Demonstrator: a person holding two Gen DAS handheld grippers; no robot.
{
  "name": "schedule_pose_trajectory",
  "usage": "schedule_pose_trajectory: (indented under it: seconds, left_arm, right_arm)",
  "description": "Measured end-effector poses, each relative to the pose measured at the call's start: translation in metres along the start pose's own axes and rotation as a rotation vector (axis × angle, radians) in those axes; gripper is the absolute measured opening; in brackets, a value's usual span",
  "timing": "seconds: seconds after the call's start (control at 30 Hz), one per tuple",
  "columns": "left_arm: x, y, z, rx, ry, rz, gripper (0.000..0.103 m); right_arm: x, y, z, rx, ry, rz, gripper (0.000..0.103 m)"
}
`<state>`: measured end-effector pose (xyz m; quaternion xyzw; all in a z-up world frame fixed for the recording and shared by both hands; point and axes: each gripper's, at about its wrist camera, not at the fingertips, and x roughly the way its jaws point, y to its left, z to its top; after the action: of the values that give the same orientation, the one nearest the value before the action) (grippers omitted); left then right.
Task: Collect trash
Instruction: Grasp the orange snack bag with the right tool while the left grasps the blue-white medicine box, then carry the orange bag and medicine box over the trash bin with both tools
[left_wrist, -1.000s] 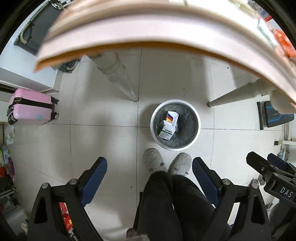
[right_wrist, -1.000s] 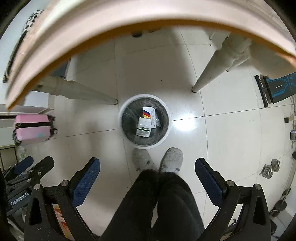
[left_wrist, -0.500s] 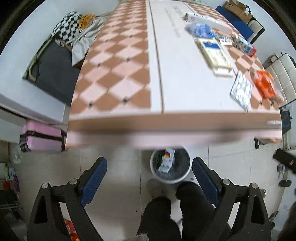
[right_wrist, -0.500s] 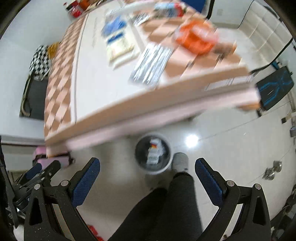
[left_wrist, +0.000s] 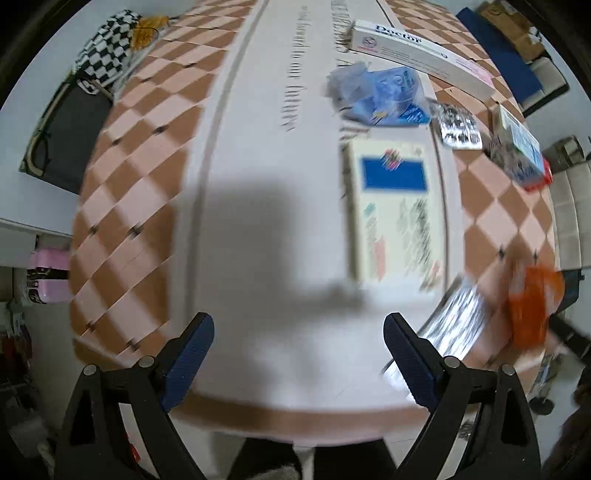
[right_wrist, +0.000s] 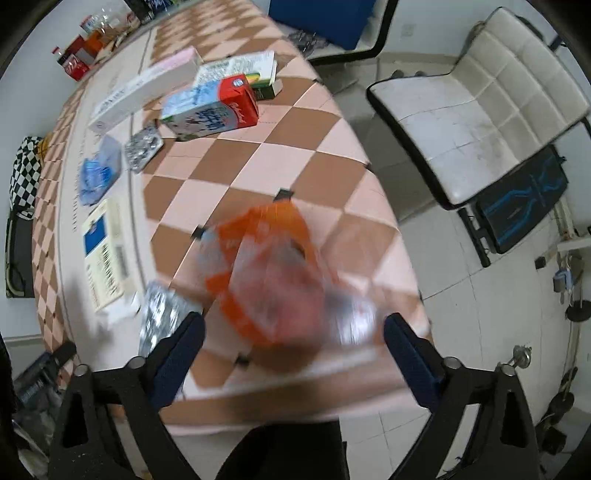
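Trash lies on a checkered table (left_wrist: 147, 155). An orange plastic wrapper (right_wrist: 273, 273) lies near the table's front right corner, just ahead of my open, empty right gripper (right_wrist: 293, 343); it also shows in the left wrist view (left_wrist: 528, 306). A foil blister pack (right_wrist: 162, 317) lies left of it, by the right gripper's left finger. A cream box with a blue panel (left_wrist: 393, 210) lies ahead and right of my open, empty left gripper (left_wrist: 297, 347). A blue plastic bag (left_wrist: 384, 96), a small blister pack (left_wrist: 460, 127), a milk carton (right_wrist: 212, 109) and a long white box (left_wrist: 417, 46) lie farther back.
A white padded chair (right_wrist: 476, 96) stands right of the table, with a black and blue bag (right_wrist: 524, 199) on the floor beside it. A black and white checkered bag (left_wrist: 107, 51) and a dark case (left_wrist: 62, 136) sit left of the table. A pink suitcase (left_wrist: 48, 273) stands at lower left.
Both grippers have risen from below the table, where they looked down at the bin on the floor, to above the tabletop. The bin is out of view now. Both stay open.
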<state>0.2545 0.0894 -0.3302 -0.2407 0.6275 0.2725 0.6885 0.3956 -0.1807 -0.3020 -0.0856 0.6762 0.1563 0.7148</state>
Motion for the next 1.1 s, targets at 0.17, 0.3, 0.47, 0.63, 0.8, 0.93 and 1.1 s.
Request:
schedule_pose_trajectory:
  seconds: [0.17,0.3,0.47,0.63,0.8,0.93,1.1]
  left_arm:
    - [0.028,-0.036,0.039,0.007,0.068,-0.021,0.094]
    - [0.044,-0.055,0.053,0.023,0.097,-0.037,0.095]
    - [0.047,-0.066,0.058,0.053,0.085,0.002,0.09]
    - [0.05,-0.065,0.058,0.049,0.086,-0.008,0.068]
    - [0.038,-0.058,0.051,0.055,0.051,0.003,0.068]
    - [0.017,-0.056,0.039,0.077,0.004,0.007,0.068]
    - [-0.016,-0.056,0.026,0.097,-0.054,0.001,0.068]
  right_arm:
    - [0.04,0.007,0.034,-0.004,0.054,0.031,0.066]
    - [0.054,0.007,0.044,0.005,0.066,0.062,0.055]
    - [0.055,0.005,0.049,0.009,0.063,0.092,0.048]
    - [0.052,0.005,0.054,0.006,0.05,0.111,0.042]
    - [0.042,0.002,0.052,0.006,0.026,0.136,0.037]
    - [0.029,0.008,0.049,-0.005,0.003,0.151,0.036]
    - [0.007,0.015,0.039,-0.023,-0.034,0.174,0.035]
